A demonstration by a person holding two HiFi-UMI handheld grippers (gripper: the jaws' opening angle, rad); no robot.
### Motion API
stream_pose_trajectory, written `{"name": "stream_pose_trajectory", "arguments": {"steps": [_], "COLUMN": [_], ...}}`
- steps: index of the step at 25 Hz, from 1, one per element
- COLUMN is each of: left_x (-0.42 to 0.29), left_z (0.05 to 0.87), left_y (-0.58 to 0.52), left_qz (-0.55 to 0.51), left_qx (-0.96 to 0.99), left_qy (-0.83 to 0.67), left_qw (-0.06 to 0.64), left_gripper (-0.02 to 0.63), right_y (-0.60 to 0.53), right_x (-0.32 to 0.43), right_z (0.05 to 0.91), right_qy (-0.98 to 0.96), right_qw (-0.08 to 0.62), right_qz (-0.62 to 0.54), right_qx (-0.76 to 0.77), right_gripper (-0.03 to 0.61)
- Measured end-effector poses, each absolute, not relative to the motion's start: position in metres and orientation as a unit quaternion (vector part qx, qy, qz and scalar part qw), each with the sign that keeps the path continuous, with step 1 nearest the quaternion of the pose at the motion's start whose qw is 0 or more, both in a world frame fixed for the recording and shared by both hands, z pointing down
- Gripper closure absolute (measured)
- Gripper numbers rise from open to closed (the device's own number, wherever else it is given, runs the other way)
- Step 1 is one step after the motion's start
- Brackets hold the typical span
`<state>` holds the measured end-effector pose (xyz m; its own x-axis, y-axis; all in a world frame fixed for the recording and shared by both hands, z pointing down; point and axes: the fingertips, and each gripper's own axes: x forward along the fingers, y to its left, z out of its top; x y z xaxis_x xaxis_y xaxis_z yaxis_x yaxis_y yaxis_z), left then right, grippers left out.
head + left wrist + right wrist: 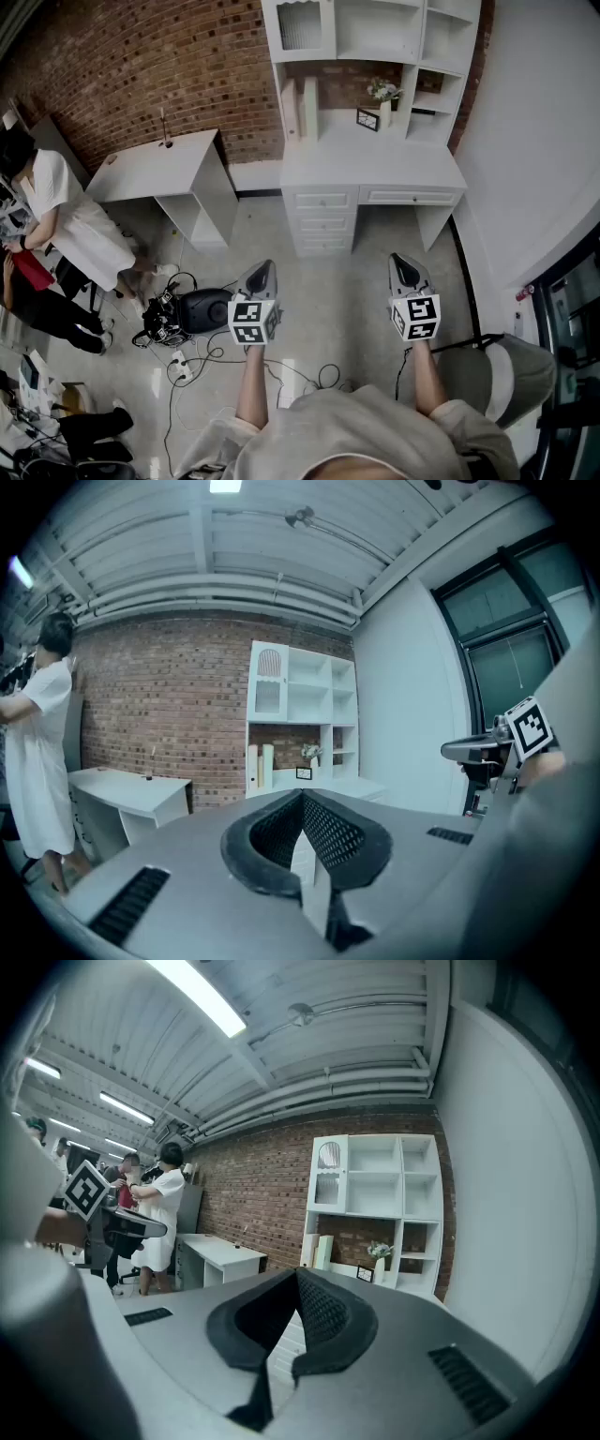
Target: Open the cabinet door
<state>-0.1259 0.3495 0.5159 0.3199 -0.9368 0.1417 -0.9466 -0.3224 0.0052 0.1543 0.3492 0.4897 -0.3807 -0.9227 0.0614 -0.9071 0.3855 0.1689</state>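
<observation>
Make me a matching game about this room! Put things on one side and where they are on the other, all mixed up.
Things:
1. cabinet door
2. flower vase
3. drawers
4. person in white

Places:
A. standing by the brick wall
B. top left of the white shelf unit
C. under the desk top
D. on the desk top

Pairs: 1-B, 2-D, 3-C, 4-A.

Head cam sits up high and looks steeply down at the floor, with the cabinet (pixel 370 155) far ahead. Cams on the left gripper (pixel 263 268) and right gripper (pixel 401 259) sit low and face roughly level. Both catch that same cabinet and brick wall (pixel 141 66) from well back.
</observation>
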Motion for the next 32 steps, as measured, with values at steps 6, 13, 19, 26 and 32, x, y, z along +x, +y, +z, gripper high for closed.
{"name": "stream_pose_trajectory", "arguments": {"steps": [6, 13, 19, 26, 32], "left_x": [-0.118, -0.107, -0.087, -0.069, -0.061], "left_z": [0.514, 0.520, 0.525, 0.533, 0.541], "left_y": [0.355, 0.361, 0.369, 0.368, 0.354], "left_qz": [0.059, 0.064, 0.067, 0.072, 0.075], "left_qx": [0.812, 0.809, 0.805, 0.803, 0.805], "left_qy": [-0.579, -0.583, -0.588, -0.589, -0.586], "left_qw": [0.046, 0.048, 0.049, 0.058, 0.062], "left_gripper": [0.588, 0.588, 0.588, 0.588, 0.588], "right_y": [0.356, 0.360, 0.364, 0.361, 0.349], "right_x": [0.160, 0.176, 0.192, 0.201, 0.202], "right_z": [0.491, 0.495, 0.504, 0.515, 0.524], "right_qy": [-0.829, -0.824, -0.833, -0.840, -0.844], "right_qw": [0.074, 0.067, 0.065, 0.071, 0.075], "right_qz": [-0.050, -0.053, -0.045, -0.036, -0.034], "right_qx": [0.553, 0.560, 0.548, 0.536, 0.531], "right_gripper": [0.566, 0.566, 0.566, 0.566, 0.566]}}
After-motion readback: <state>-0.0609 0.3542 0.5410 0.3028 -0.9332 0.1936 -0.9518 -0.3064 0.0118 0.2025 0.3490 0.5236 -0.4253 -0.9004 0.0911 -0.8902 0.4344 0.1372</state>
